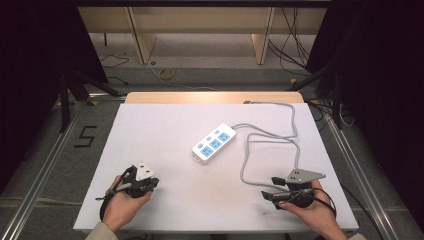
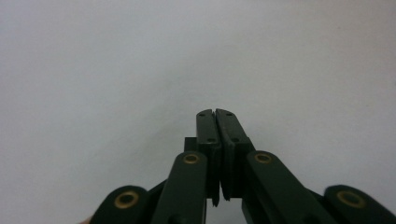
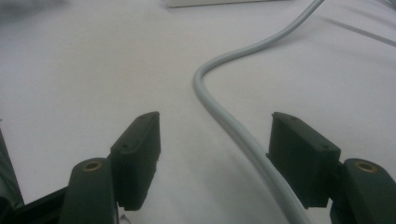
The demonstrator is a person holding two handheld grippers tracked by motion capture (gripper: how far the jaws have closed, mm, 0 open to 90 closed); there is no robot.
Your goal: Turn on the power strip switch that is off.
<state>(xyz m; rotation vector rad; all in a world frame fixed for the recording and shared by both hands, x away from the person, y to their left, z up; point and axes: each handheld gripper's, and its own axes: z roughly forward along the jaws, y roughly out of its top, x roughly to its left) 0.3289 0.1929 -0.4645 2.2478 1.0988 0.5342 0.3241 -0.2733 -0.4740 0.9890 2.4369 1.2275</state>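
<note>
We hold one black two-jaw gripper in each hand, both low over the near edge of the white rectangular table. Our left gripper sits near the near left corner, its hand curled around the body and its jaws pointing towards the right edge; in the left gripper view its two jaws are pressed flat together with nothing between them. Our right gripper sits near the near right corner, pointing towards the left edge, with a grey three-cornered plate on top. In the right gripper view its jaws stand spread wide, and the one grey round power cable runs between them along the tabletop without touching either pad. Farther in, near the middle of the table, lies one white plastic power strip set at a slant, with three blue socket faces. Its cable loops towards the right edge and on to the far edge.
</note>
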